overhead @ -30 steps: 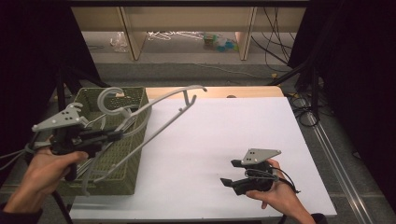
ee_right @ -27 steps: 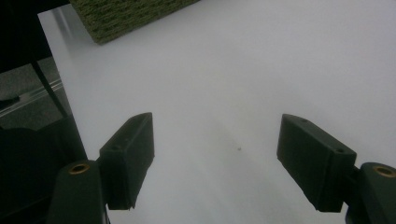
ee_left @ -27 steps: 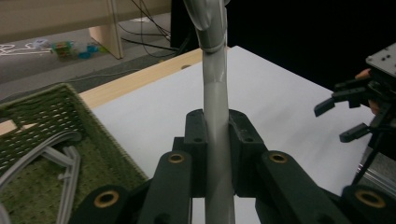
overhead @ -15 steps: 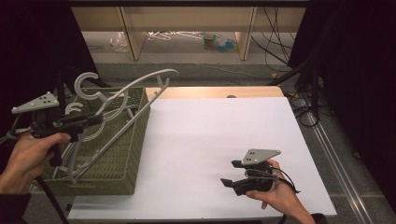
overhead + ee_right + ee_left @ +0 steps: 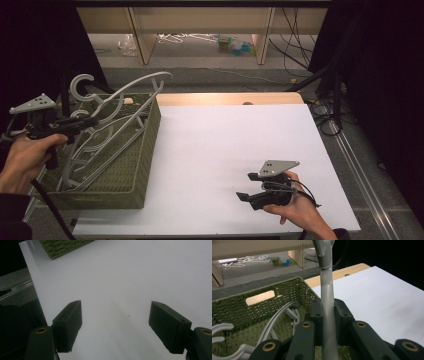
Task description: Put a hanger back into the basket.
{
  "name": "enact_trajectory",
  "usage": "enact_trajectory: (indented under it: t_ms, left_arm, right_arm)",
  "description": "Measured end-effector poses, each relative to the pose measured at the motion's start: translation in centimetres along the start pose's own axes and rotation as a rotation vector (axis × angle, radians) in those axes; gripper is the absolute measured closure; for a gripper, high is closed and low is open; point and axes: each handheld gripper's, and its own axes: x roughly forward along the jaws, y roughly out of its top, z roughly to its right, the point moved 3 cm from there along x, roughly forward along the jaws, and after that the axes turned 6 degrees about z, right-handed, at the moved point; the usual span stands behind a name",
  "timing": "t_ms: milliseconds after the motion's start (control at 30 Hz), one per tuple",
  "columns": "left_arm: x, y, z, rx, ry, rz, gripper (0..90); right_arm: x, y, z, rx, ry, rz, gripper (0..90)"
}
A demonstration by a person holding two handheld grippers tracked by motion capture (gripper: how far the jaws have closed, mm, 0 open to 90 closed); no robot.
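The left gripper [image 5: 82, 122], clamped on a grey hanger [image 5: 131, 90], is carrying it leftward over the basket [image 5: 125, 170], probably to drop it in, while the right gripper [image 5: 250, 187] is idling wide open on the table [image 5: 225, 130].

A table [image 5: 235, 150] under a white cover fills the middle of the high view, with a strip of bare wood along its far edge. A green woven basket [image 5: 135, 165] stands at its left edge. The person's right hand [image 5: 295, 210] rests at lower right.

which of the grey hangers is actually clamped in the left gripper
The hanger sticking up over the basket's rim; the left gripper pinches it, while the others lie loose inside.
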Motion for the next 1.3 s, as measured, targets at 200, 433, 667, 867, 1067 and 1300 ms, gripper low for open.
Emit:
enact_trajectory:
  t_ms: [200,433,667,867,1067,1300]
  left_arm:
    - [0.1,-0.8,-1.3,-0.012,0.027,-0.005,79.0]
    - [0.2,-1.6,-2.4,-0.001,0.06,-0.035,79.0]
    - [-0.1,-2.8,-3.4,-0.014,0.083,-0.057,79.0]
    - [-0.4,-3.9,-4.2,-0.029,0.1,-0.076,78.9]
    - [-0.4,-4.7,-4.6,-0.045,0.11,-0.092,78.9]
    - [0.2,-5.5,-5.0,-0.051,0.108,-0.123,78.9]
  right_arm:
    - [0.0,0.0,0.0,-0.001,0.0,0.0,27.8]
    - [0.1,-0.1,0.1,-0.003,0.002,-0.013,27.8]
    - [0.1,-0.2,0.1,0.0,0.0,-0.009,27.9]
    - [0.1,-0.2,0.1,0.004,0.001,-0.02,27.9]
    - [0.1,-0.2,0.1,0.003,0.001,-0.02,27.9]
    - [0.1,-0.3,0.2,0.0,0.001,-0.02,27.9]
